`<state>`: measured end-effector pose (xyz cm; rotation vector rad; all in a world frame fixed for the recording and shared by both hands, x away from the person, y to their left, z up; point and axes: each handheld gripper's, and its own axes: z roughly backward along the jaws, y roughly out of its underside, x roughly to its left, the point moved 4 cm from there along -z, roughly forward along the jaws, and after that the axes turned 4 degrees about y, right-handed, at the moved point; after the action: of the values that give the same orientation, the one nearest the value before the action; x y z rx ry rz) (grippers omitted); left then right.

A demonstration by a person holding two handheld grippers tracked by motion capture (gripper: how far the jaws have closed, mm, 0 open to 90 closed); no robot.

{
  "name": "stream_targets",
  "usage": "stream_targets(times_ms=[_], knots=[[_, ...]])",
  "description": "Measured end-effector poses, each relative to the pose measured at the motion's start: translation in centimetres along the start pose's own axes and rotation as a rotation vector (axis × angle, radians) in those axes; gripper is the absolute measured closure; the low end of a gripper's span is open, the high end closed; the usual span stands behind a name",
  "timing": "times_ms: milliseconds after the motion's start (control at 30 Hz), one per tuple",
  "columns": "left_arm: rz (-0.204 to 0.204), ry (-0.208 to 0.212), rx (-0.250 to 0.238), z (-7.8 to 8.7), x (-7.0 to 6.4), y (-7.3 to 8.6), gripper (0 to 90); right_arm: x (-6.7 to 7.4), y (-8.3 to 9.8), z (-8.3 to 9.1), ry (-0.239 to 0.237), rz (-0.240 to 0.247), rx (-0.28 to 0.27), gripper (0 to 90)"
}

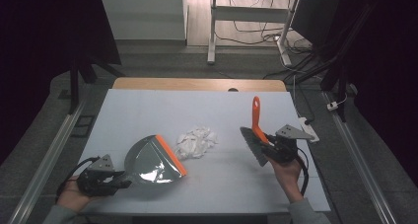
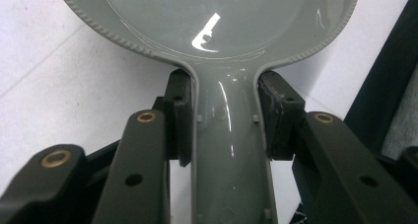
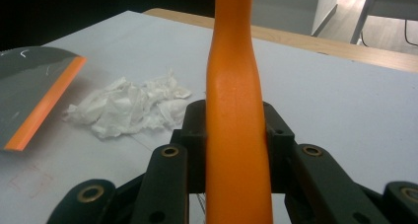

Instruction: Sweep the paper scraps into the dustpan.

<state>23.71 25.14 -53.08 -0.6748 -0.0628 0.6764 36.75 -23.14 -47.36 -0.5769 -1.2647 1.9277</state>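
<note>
Left gripper [image 1: 116, 178] clenches the grey plastic dustpan [image 1: 153, 160] beside crumpled white tissue [image 1: 196, 142]; right gripper [image 1: 271, 144] clenches the orange-handled brush [image 1: 256, 130] opposite.

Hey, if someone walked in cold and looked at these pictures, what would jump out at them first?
Probably the bright orange: the brush held upright by its handle in the right gripper, right of centre. Next, the grey dustpan with its orange lip, held by the handle in the left gripper at the front left. Between them lies a heap of crumpled white paper on the white table.
</note>
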Motion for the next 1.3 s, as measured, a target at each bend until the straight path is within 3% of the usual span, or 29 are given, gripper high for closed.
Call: stream_targets(times_ms=[433, 533, 700, 967, 1300], knots=[[-0.010, 0.005, 0.043, 0.1, -0.2, 0.8, 61.9, 1.7, -1.6, -3.1, -0.034, 0.021, 0.017, 70.3], [-0.013, 0.000, 0.051, 0.4, -0.3, 1.2, 61.9, 2.2, -2.3, -4.6, -0.044, 0.028, 0.022, 70.3], [0.003, 0.003, 0.049, 0.4, -0.1, 1.6, 61.9, 2.3, -2.9, -6.2, -0.040, 0.032, 0.034, 70.3], [0.005, 0.015, 0.060, -0.3, 0.1, 1.4, 61.9, 1.7, -3.4, -9.7, -0.005, -0.005, 0.093, 70.3], [0.003, 0.027, 0.061, -0.7, 0.2, 1.1, 62.0, 1.9, -3.6, -11.7, 0.003, -0.025, 0.115, 70.4]])
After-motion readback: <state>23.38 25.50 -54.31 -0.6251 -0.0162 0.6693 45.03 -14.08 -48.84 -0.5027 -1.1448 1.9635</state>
